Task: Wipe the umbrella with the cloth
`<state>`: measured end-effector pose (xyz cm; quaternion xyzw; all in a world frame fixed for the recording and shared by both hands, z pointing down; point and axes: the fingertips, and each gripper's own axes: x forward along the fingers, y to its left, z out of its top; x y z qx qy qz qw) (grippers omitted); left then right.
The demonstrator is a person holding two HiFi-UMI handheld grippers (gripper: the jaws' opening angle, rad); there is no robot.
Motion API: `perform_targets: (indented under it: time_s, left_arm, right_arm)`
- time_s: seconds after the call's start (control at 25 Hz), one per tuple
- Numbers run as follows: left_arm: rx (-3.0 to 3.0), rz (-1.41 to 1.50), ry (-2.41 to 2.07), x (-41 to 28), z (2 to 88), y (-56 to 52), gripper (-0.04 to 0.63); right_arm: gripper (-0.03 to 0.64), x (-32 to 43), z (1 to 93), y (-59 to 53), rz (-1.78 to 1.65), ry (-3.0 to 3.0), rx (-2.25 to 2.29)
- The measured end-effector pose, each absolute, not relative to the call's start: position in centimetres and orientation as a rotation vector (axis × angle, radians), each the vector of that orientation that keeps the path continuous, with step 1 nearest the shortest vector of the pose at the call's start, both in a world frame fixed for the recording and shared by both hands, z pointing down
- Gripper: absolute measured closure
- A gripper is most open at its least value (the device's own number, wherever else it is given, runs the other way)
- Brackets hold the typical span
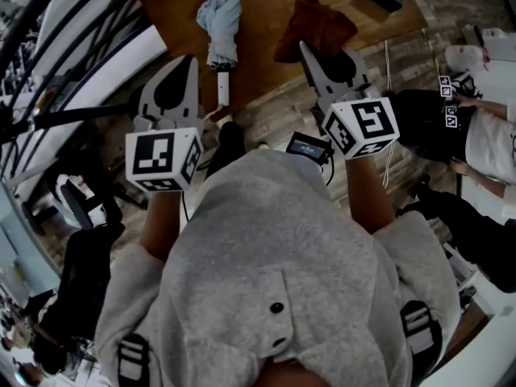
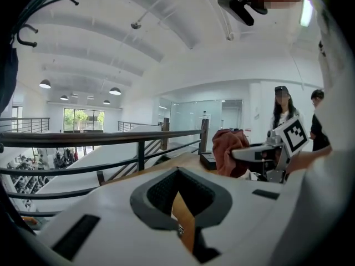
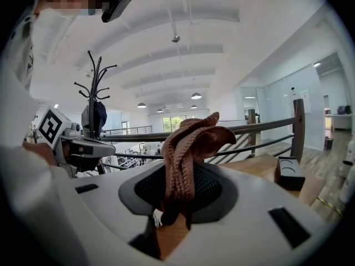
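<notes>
Mezzanine with railing behind; wooden desk (image 1: 177, 6) bearing folded umbrella (image 1: 220, 22), ahead of both claws, untouched. Right claw (image 3: 173, 212) pinching cloth (image 3: 191, 143) by narrow bunch; left claw (image 1: 184, 67) pressed together, empty. Risks: cloth slipping from thin pinch mid-wipe; unheld umbrella rolling under stroke.

Bare bench (image 1: 262, 10) lies open between the folded umbrella (image 1: 219, 22) and the cloth (image 1: 314, 27). A railing (image 2: 111, 138) closes the left side. A black box (image 3: 288, 173) occupies the far right corner, and a person (image 1: 488, 139) is near on the right.
</notes>
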<state>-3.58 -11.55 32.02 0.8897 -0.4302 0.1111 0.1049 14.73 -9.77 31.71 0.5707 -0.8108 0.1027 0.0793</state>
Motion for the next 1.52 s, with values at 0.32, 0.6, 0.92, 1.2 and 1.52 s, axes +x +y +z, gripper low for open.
perform_targets:
  time_s: [0.32,0.6,0.92,1.2,1.52]
  left_arm:
    - [2.624,0.324,-1.207,-4.5,32.5,-15.5,0.583]
    - [2.633,0.32,-1.136,-4.8,32.9,-18.8,0.583]
    - [2.638,0.315,-1.044,-5.4,33.7,-21.3,0.583]
    - [2.618,0.34,-1.014,-4.8,34.6,-21.8,0.583]
    - [2.575,0.394,-0.901,-1.1,35.6,-21.5,0.583]
  right_arm:
    - [0.496,13.7,31.5,-13.1,0.3,-2.377,1.714]
    - [0.495,13.5,31.2,-15.8,0.298,-2.32,1.766]
    - [0.495,12.0,31.3,-18.1,0.299,-2.27,1.797]
    - [0.495,11.9,31.2,-19.5,0.303,-2.272,1.786]
    - [0.495,13.8,31.3,-21.0,0.345,-2.322,1.697]
